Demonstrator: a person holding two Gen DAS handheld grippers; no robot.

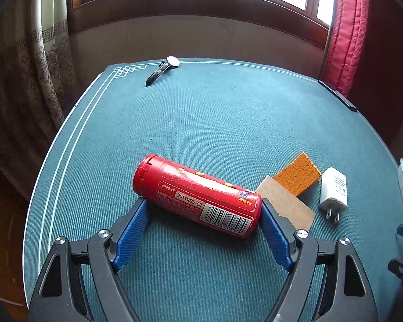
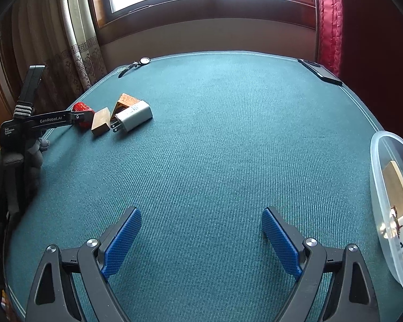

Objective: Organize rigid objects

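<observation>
Lying on the green desk, the red can sits between the left tool's fingers, whether they press it I cannot tell, while the right tool hangs released above bare desk near the clear container.

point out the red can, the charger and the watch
red can (image 1: 201, 196): left wrist view, middle of its label side
charger (image 1: 333, 191): left wrist view, white body above the prongs
watch (image 1: 172, 61): left wrist view, its round face at the far table edge
</observation>
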